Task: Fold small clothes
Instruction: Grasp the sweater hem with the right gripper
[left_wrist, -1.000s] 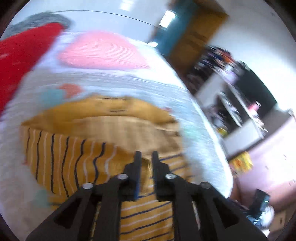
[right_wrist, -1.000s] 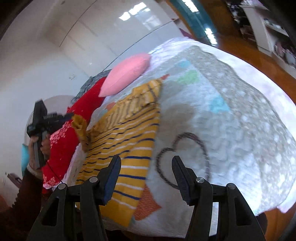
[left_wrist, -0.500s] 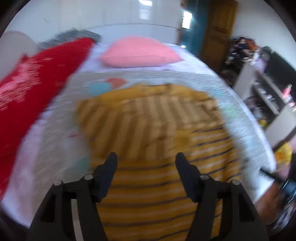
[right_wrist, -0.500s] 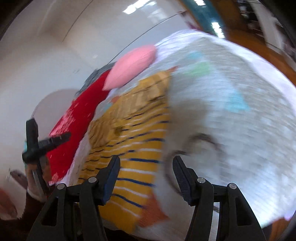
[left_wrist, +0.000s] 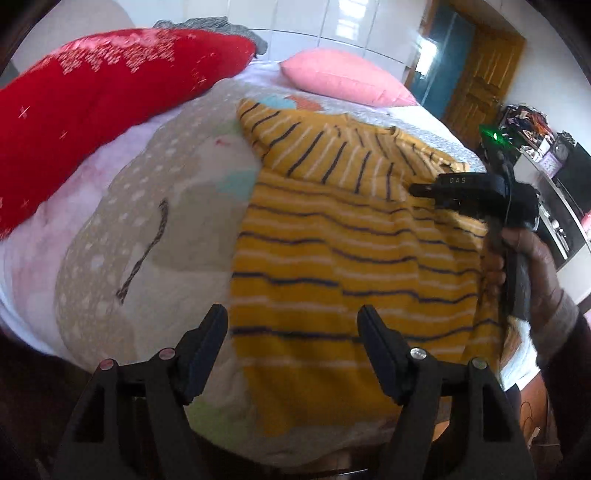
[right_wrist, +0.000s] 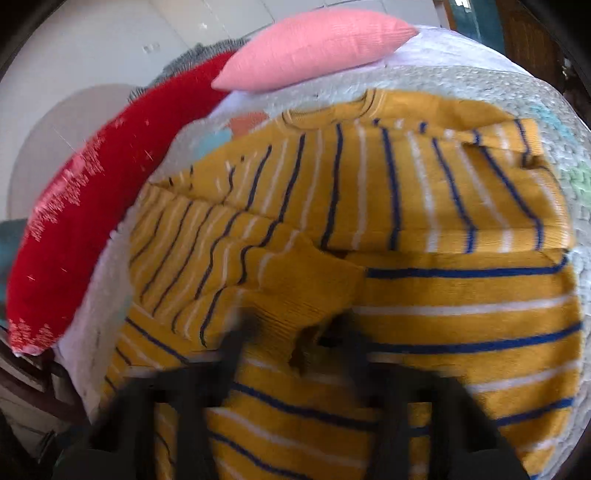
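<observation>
A small yellow sweater (left_wrist: 332, 236) with navy and white stripes lies on the patterned quilt (left_wrist: 122, 229), its sleeves folded in over the body. My left gripper (left_wrist: 291, 332) is open and empty, just above the sweater's near left hem. My right gripper (right_wrist: 288, 332) is open, blurred by motion, with its fingers on either side of a folded sleeve cuff (right_wrist: 295, 288). In the left wrist view the right gripper (left_wrist: 436, 192) is over the sweater's right side. The sweater fills the right wrist view (right_wrist: 406, 229).
A red blanket (left_wrist: 92, 92) lies along the left of the bed and a pink pillow (left_wrist: 343, 77) at its head. A grey cloth (left_wrist: 210, 26) lies behind the blanket. The bed's near edge (left_wrist: 258, 446) drops off below my left gripper. Shelves and a door stand at the right.
My left gripper let go of the sweater, opened and pulled back toward the hem. My right gripper swung in from the side over the sweater to the sleeve cuff.
</observation>
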